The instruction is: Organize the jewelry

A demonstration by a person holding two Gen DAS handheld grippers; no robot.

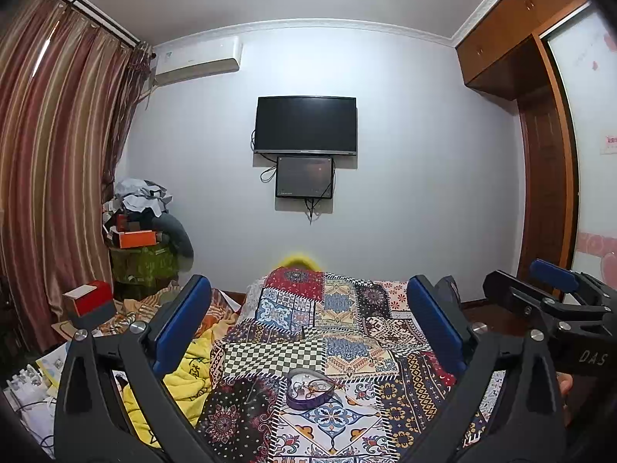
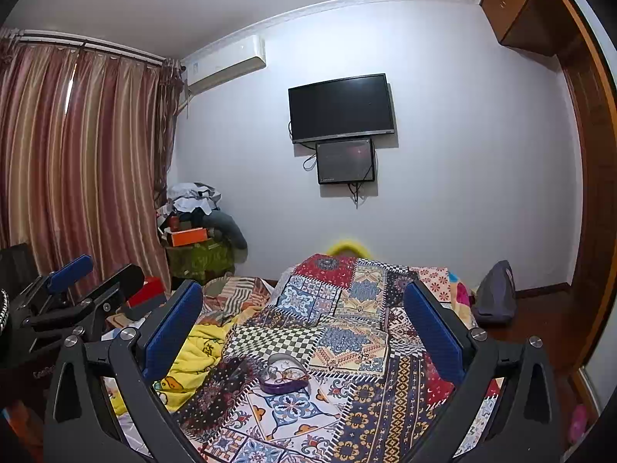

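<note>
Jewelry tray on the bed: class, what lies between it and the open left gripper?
Only patterned quilt. In the left wrist view, the tray sits apart from the left gripper, with nothing else on that stretch.

Read "DAS" in pale letters on the black body of the right tool (image 1: 555,289). Small print on the television (image 1: 305,125) and pink wall sign (image 1: 611,143) too blurred to read.

bare patchwork blanket (image 1: 347,347) rings the jewelry box (image 1: 308,386); yellow blanket (image 1: 185,370) bunched leftward
</note>
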